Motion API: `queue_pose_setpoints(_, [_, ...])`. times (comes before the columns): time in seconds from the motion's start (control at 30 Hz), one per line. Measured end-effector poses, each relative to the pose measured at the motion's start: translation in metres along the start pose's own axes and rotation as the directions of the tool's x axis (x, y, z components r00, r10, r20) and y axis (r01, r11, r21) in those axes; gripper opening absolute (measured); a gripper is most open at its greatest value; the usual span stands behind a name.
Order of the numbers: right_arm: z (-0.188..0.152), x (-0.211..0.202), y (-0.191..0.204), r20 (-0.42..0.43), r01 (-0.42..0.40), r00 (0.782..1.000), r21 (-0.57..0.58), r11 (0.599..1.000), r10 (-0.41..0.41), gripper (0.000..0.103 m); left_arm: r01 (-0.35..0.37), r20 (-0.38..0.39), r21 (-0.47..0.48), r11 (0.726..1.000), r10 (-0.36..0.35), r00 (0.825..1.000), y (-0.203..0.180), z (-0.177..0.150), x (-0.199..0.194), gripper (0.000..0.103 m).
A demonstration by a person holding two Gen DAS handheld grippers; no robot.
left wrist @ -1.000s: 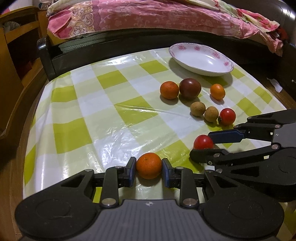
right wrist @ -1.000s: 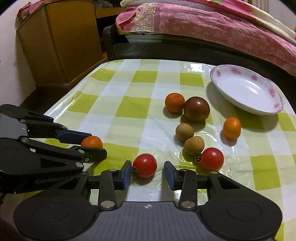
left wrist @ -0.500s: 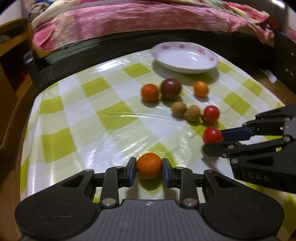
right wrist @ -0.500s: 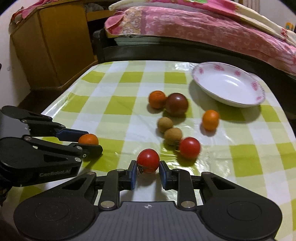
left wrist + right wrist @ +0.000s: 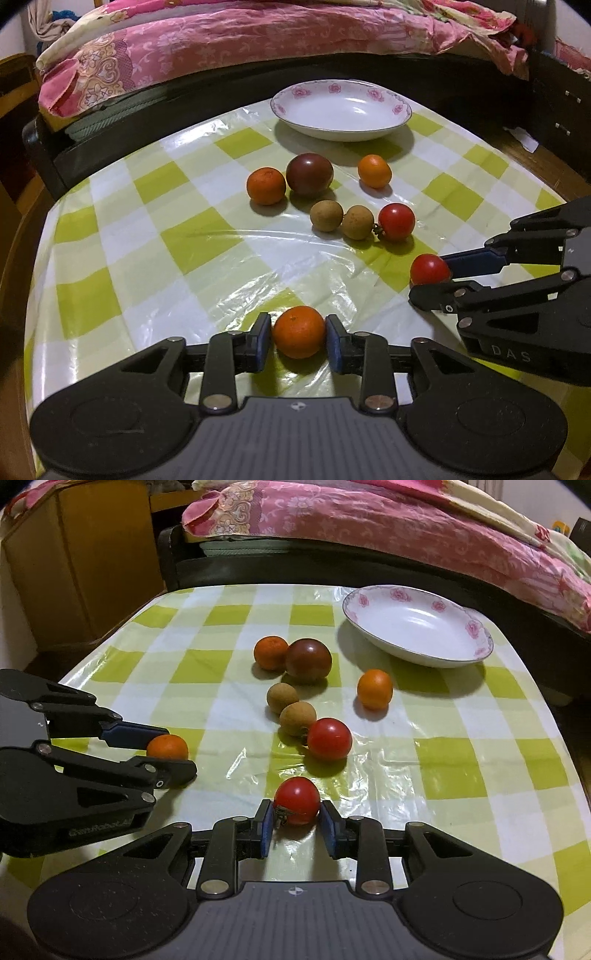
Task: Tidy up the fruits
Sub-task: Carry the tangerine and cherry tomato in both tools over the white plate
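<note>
My left gripper (image 5: 299, 341) pinches a small orange (image 5: 298, 330) between its blue pads, just above the checked tablecloth (image 5: 155, 258); its jaws are opening. My right gripper (image 5: 296, 821) has a red cherry tomato (image 5: 297, 799) between its pads, which touch both sides; these jaws are opening too. Each gripper shows in the other's view: the right gripper (image 5: 428, 284) with the tomato (image 5: 429, 268), the left gripper (image 5: 177, 755) with the orange (image 5: 168, 746). An empty white flowered plate (image 5: 341, 110) sits at the table's far side.
Loose fruit lies between the grippers and the plate: an orange (image 5: 266, 185), a dark round fruit (image 5: 309, 174), a smaller orange (image 5: 374, 171), two brown longans (image 5: 326, 216), a red tomato (image 5: 396, 221). A bed with pink bedding (image 5: 258, 40) stands behind; a wooden cabinet (image 5: 74, 554) stands left.
The right gripper's pads, apart around the tomato a second ago, have closed onto it. Both grippers have moved forward with their fruit, so the loose fruit and plate look nearer.
</note>
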State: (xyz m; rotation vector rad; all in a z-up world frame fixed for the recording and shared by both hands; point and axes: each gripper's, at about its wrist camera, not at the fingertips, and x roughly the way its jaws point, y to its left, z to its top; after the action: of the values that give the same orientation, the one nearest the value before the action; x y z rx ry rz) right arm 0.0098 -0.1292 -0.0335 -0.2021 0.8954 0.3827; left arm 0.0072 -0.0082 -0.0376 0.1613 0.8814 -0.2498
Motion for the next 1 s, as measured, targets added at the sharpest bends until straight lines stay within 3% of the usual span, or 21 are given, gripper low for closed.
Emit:
queue_pose_setpoints(0.2, [-0.002, -0.001, -0.001, 0.015, 0.009, 1.000, 0.005, 1.000, -0.009, 0.025, -0.018, 0.030, 0.009, 1.000, 0.018, 0.999, -0.003, -0.006, -0.002, 0.044])
queue_pose_setpoints(0.27, [-0.003, -0.002, -0.001, 0.017, 0.018, 1.000, -0.001, 1.000, -0.018, 0.024, -0.017, 0.022, 0.011, 1.000, 0.016, 1.000, -0.004, -0.004, -0.003, 0.037])
queue_pose_setpoints(0.47, [-0.003, -0.012, -0.005, 0.016, 0.023, 1.000, 0.028, 0.999, -0.023, 0.023, -0.009, -0.017, -0.006, 1.000, 0.009, 1.000, -0.008, 0.006, -0.006, 0.036])
queue_pose_setpoints(0.8, [0.036, -0.021, -0.028, 0.033, 0.029, 0.999, 0.106, 0.994, -0.033, 0.023, 0.081, 0.025, -0.011, 0.997, -0.081, 0.996, -0.013, 0.070, 0.003, 0.036])
queue_pose_setpoints(1.0, [0.067, -0.010, -0.055, 0.050, 0.037, 0.998, 0.157, 0.987, -0.046, 0.023, 0.090, 0.047, -0.009, 0.996, -0.090, 0.995, -0.007, 0.117, 0.025, 0.036])
